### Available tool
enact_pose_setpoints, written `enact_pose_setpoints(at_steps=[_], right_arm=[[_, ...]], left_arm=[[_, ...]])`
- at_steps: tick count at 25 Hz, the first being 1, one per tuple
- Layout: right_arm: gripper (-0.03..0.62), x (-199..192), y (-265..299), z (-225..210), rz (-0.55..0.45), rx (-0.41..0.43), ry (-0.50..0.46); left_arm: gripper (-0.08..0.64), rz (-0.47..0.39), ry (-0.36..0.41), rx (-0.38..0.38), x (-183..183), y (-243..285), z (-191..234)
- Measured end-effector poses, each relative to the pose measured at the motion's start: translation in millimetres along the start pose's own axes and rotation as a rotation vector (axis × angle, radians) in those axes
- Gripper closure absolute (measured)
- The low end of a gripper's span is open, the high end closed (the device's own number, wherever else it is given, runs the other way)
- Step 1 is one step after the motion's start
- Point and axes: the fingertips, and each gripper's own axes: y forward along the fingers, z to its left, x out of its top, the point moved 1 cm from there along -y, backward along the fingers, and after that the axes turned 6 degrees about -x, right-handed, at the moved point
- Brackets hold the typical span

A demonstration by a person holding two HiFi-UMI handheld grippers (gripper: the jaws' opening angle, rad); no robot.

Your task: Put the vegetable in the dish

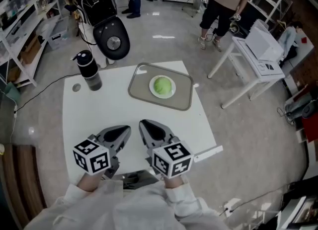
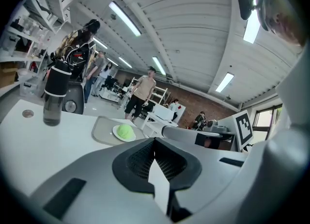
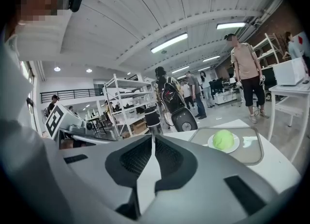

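Observation:
A round light-green vegetable point(image 1: 162, 85) lies in a small white dish point(image 1: 152, 91) that stands on a grey tray point(image 1: 185, 96) at the far side of the white table. Both grippers hover over the near part of the table, well short of the tray. My left gripper point(image 1: 126, 129) has its jaw tips together with nothing between them. My right gripper point(image 1: 143, 123), close beside it, looks the same. The vegetable point(image 2: 125, 131) appears ahead of the left gripper point(image 2: 155, 143), and the vegetable point(image 3: 223, 139) appears to the right of the right gripper point(image 3: 153, 139).
A dark bottle point(image 1: 89, 70) stands at the table's far left, next to a small round hole point(image 1: 76, 88). On the floor beyond are a black rounded case point(image 1: 112, 36), a white side table point(image 1: 258, 62) with a box on it, shelves and standing people.

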Motion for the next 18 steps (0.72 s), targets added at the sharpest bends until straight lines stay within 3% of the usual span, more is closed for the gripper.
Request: enact_pose_setpoints(at_steps=[5, 11, 18], right_arm=[[0.561, 0.5, -3.0, 4.8, -0.011, 0.044, 0.019], [0.566, 3.3, -15.7, -0.9, -0.061, 0.029, 0.041], [0.568, -1.9, -17.4, -5.8, -0.039, 0.051, 0.031]], left_arm=[[0.552, -0.027, -0.039, 0.007, 1.6, 6.4, -4.5], [0.552, -0.028, -0.036, 0.019, 0.0, 11.0, -11.2], [0.552, -0.028, -0.053, 0.020, -3.5, 21.6, -13.4]])
